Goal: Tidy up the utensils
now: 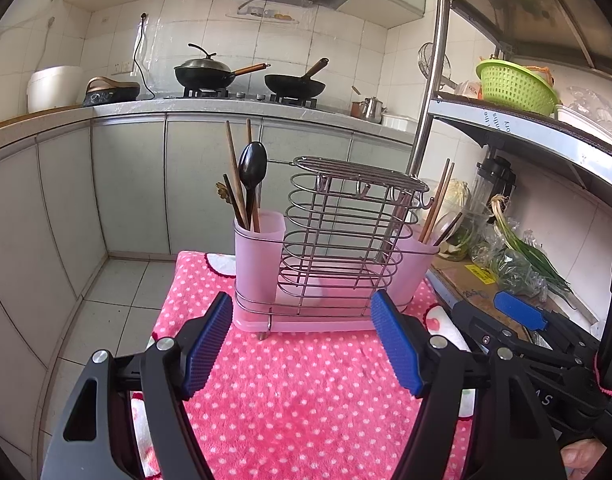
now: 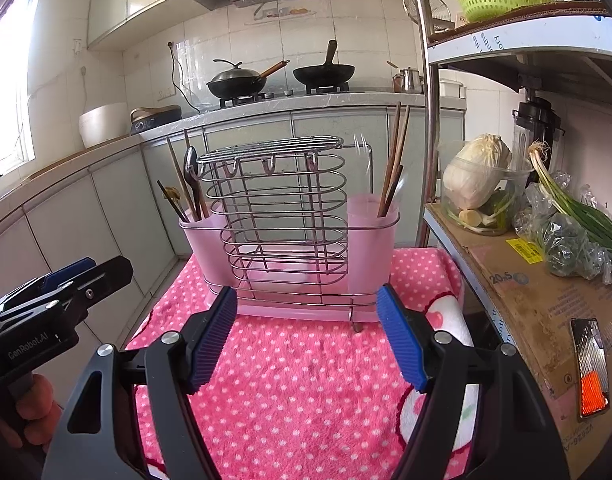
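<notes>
Two hand-held grippers hang low over a pink polka-dot towel (image 1: 306, 380): the left gripper (image 1: 302, 340) and the right gripper (image 2: 306, 334) both have their blue-padded jaws spread wide, with nothing between them. "GenRobot.AI" is printed on the left gripper's body, seen from the right wrist view.

Just beyond the jaws stands the utensil holder (image 1: 329, 240), a wire rack flanked by two pink plastic cups. The left cup (image 1: 260, 252) holds chopsticks (image 1: 236, 176), a black spoon (image 1: 252, 168) and a small wooden piece; the right cup (image 2: 371, 240) holds more chopsticks (image 2: 395, 152) and what may be a clear spoon.

No utensil lies loose on the towel, so the scene fits either a sorting between cups under way or one already done; which, the pictures do not settle.

To the right, a cardboard sheet (image 2: 537, 292) on the shelf reads "20" and a circled "5". Farther back, two woks (image 1: 210, 70) sit on the stove.
</notes>
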A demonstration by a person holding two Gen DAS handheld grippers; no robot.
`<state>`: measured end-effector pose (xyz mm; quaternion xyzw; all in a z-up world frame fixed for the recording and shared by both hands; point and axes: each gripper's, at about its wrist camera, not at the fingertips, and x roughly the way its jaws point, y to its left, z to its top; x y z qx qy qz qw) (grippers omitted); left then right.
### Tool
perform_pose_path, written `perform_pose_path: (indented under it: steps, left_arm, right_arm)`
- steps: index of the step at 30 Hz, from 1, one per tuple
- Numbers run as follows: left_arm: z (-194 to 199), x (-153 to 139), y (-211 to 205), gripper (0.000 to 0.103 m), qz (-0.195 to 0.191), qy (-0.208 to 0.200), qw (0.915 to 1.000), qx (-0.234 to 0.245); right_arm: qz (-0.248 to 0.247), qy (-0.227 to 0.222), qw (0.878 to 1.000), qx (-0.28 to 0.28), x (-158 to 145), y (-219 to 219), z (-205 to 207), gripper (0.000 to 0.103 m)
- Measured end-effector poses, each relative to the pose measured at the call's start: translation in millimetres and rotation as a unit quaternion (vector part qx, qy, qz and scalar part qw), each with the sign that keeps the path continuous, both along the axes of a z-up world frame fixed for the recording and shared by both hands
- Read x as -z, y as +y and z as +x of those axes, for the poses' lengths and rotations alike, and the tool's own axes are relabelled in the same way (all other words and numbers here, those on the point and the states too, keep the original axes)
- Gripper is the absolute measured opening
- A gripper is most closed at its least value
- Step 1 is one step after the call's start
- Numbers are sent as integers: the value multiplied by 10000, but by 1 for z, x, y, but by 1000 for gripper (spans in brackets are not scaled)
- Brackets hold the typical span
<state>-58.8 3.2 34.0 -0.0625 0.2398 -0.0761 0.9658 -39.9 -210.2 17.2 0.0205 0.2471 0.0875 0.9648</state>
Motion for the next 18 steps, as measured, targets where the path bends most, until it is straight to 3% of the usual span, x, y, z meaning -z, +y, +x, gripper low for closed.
perform_pose_path:
  steps: [18]
  left_arm:
    - [14, 12, -2, 70, 38, 163, 9999, -44]
  right_arm:
    - [-17, 156, 9999, 2, 12, -2, 13, 73]
